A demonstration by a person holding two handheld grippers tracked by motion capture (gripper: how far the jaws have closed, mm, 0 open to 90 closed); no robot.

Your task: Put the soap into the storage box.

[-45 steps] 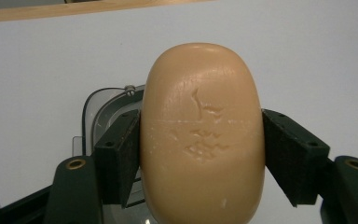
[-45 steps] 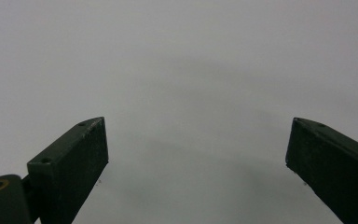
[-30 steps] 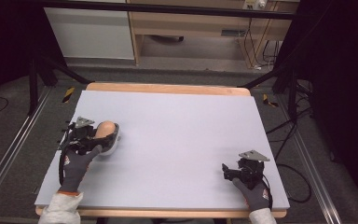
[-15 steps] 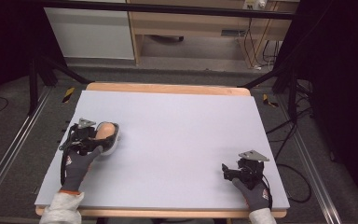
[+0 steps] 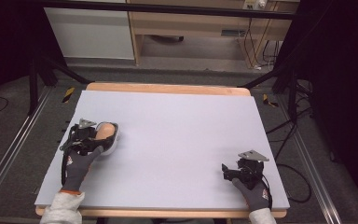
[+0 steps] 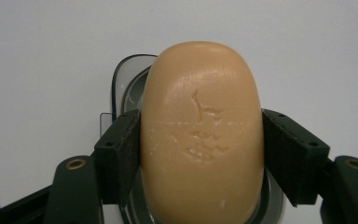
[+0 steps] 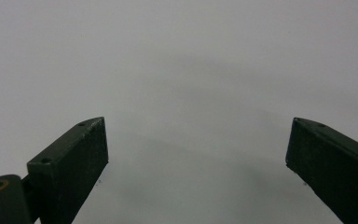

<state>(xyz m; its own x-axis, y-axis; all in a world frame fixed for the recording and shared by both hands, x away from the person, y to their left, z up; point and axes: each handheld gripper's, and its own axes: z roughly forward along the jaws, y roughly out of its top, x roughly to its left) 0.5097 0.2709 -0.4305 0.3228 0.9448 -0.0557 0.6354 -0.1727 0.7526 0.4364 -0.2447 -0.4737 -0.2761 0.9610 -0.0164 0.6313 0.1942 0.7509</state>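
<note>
One soap bar (image 6: pixel 201 135); one dish (image 6: pixel 123 86)

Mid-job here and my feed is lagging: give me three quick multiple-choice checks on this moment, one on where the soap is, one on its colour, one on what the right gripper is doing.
1. Where on the table is the soap?
A. Far right corner
B. Left side, over a clear dish
C. Centre of the board

2. What colour is the soap?
A. White
B. Green
C. Tan-orange

3. What state is the right gripper in?
A. Open, with nothing between its jaws
B. Shut on the soap
C. Shut on a cloth

Answers:
1. B: the high view puts it at the left gripper, and the left gripper view shows the clear dish under it.
2. C: the bar is tan-orange, with both pads pressed to its sides.
3. A: the right gripper view shows its jaws wide apart over bare table.
</note>
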